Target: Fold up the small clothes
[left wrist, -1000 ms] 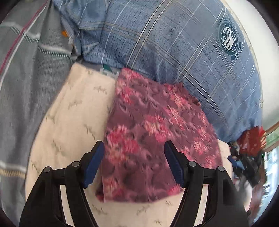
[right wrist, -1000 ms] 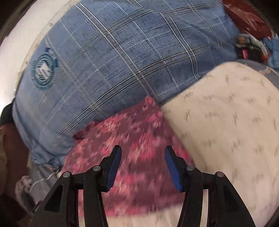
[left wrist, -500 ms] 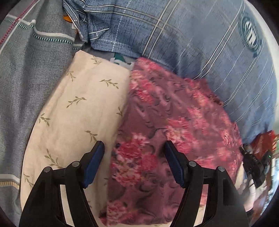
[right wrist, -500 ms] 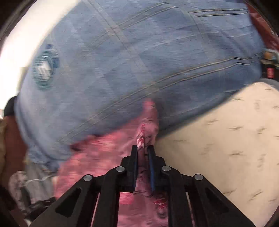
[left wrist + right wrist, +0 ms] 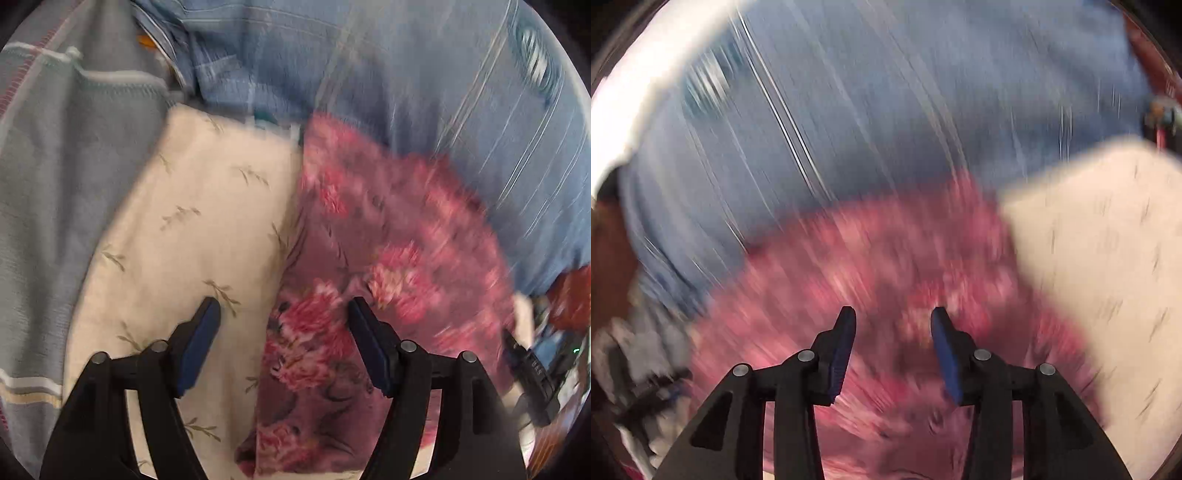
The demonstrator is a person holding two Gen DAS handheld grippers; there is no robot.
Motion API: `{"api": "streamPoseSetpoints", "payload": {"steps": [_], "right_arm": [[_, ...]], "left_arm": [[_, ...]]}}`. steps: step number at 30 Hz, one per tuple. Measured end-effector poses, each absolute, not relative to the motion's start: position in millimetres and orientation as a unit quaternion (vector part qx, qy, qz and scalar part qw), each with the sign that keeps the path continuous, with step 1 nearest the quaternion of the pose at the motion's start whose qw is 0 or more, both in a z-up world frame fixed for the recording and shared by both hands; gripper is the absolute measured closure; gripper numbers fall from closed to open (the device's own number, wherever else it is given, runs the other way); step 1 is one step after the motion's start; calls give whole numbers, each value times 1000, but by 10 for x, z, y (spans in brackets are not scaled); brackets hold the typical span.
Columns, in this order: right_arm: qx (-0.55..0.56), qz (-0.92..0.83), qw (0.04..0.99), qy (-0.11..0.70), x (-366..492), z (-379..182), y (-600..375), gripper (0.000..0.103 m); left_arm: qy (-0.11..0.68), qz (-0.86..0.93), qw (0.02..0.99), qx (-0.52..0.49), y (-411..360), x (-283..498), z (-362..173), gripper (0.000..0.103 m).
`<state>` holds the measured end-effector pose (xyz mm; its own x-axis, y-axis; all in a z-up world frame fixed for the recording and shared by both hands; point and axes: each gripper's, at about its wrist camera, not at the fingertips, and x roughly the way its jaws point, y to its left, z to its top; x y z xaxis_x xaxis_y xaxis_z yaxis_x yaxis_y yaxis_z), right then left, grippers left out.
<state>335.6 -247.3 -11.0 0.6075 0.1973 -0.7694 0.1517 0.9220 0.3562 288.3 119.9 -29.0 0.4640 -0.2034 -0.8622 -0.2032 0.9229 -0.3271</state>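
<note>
A maroon cloth with pink flowers (image 5: 376, 266) lies folded on a cream leaf-print sheet (image 5: 192, 221). My left gripper (image 5: 282, 314) is open and empty above the cloth's left edge, one finger over the sheet, one over the cloth. In the blurred right wrist view the same cloth (image 5: 871, 258) fills the middle. My right gripper (image 5: 892, 317) is open and empty just above it.
A blue plaid pillow (image 5: 424, 81) lies behind the cloth and also shows in the right wrist view (image 5: 886, 110). A grey striped blanket (image 5: 62, 155) lies at the left. Red and dark clutter (image 5: 554, 332) sits at the right edge.
My right gripper was shut on a fold of the flowered cloth half a second ago; it has let go and opened. My left gripper drifted left, still open.
</note>
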Motion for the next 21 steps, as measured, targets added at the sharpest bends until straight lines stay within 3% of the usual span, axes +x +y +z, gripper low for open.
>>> {"api": "streamPoseSetpoints", "payload": {"steps": [2, 4, 7, 10, 15, 21], "right_arm": [[173, -4, 897, 407, 3226, -39, -2381, 58], [176, -25, 886, 429, 3189, 88, -2297, 56], [194, 24, 896, 400, 3019, 353, -2105, 55], [171, 101, 896, 398, 2880, 505, -1640, 45], [26, 243, 877, 414, 2610, 457, -579, 41], [-152, 297, 846, 417, 2330, 36, 238, 41]], "left_arm": [[514, -8, 840, -171, 1127, 2851, -181, 31], [498, -32, 845, -193, 1212, 2803, -68, 31], [472, -4, 854, -219, 1482, 2721, 68, 31], [471, 27, 849, -239, 1763, 2673, 60, 31], [483, 43, 829, -277, 2032, 2612, -41, 31], [485, 29, 817, -311, 2136, 2636, -113, 31]]}}
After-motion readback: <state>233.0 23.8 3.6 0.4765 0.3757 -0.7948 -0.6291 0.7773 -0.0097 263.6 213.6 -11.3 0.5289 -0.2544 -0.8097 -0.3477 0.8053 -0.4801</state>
